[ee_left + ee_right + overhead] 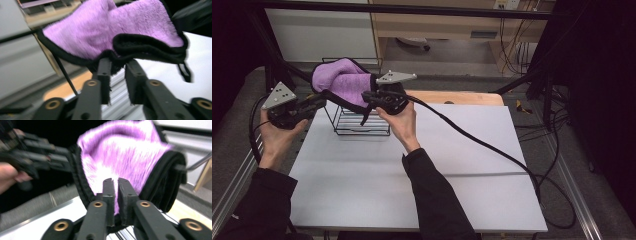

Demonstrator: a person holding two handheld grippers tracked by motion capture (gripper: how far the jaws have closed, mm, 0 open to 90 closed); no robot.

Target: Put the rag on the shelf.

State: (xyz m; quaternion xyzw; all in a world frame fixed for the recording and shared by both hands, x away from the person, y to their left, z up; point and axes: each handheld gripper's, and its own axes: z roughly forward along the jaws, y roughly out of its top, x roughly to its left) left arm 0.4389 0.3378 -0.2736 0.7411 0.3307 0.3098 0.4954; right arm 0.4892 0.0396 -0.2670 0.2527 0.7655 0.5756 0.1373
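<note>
A purple fleece cloth [339, 80] with a black hem hangs in the air between my two grippers, above a black wire rack [362, 122]. My right gripper [367, 96] is shut on the cloth's right side; in the right gripper view the purple cloth [122, 152] is pinched between the nearly closed jaws of the gripper [114, 181]. My left gripper [318, 99] reaches the cloth's left lower edge. In the left gripper view its jaws stand apart, and the black hem of the cloth [107, 27] lies at the tips of the gripper [117, 65].
The rack stands at the far left of a white table [437, 170]. A wooden board [462, 97] lies along the table's far edge. The right gripper's black cable [492, 150] trails across the table to the right. Dark frame posts stand at both sides.
</note>
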